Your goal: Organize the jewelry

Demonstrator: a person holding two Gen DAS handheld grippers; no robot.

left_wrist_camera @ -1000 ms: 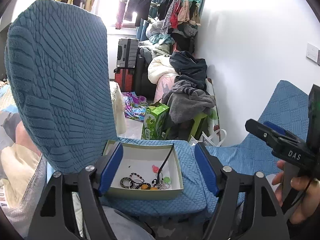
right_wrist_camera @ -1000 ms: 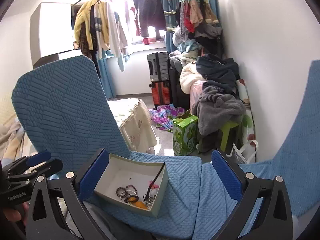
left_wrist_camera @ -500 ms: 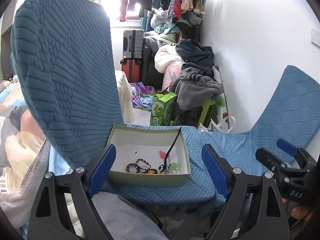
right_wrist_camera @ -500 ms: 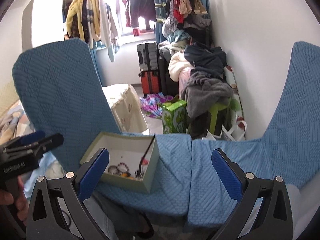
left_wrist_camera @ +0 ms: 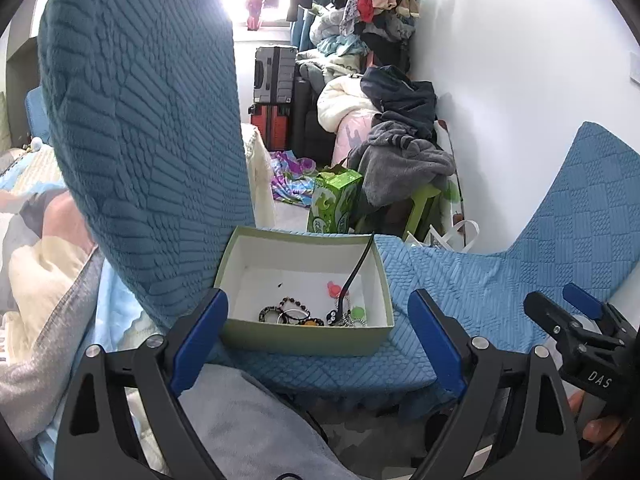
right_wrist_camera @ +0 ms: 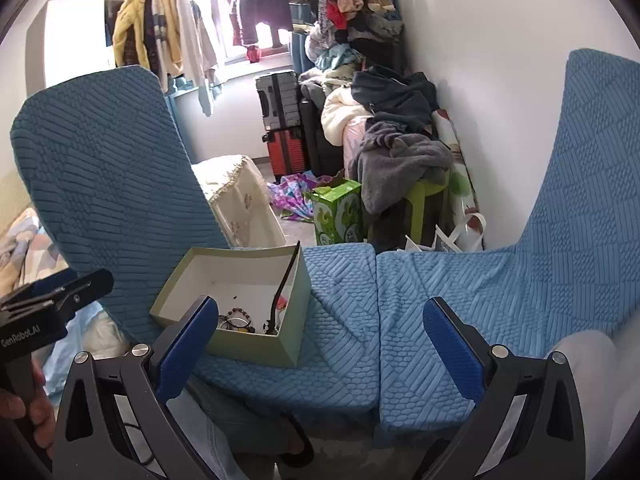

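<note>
Left wrist view: the left gripper [left_wrist_camera: 318, 334], black-framed with blue pads, has its jaws spread wide and has just been opening further, with nothing pinched between them. Past its tips sits a shallow pale-green cardboard box [left_wrist_camera: 298, 338] with a white inside, resting on a blue quilted chair seat [left_wrist_camera: 452, 292]. The jewelry lies in a small heap [left_wrist_camera: 296, 316] against the box's near wall: dark beaded bracelets, a silver ring-shaped piece, and bits of orange, green and pink. A thin black stick-like piece [left_wrist_camera: 356, 270] leans from the heap up to the far right corner. The right gripper [left_wrist_camera: 576, 320] shows at the right edge, a hand [left_wrist_camera: 596, 424] on its handle.

In the right wrist view the right gripper [right_wrist_camera: 320, 336] also stands open and empty, over the seat [right_wrist_camera: 344, 320]. The box [right_wrist_camera: 256, 346] lies left of centre, partly behind the left pad. The left gripper [right_wrist_camera: 56, 292] enters at the left edge.
</note>
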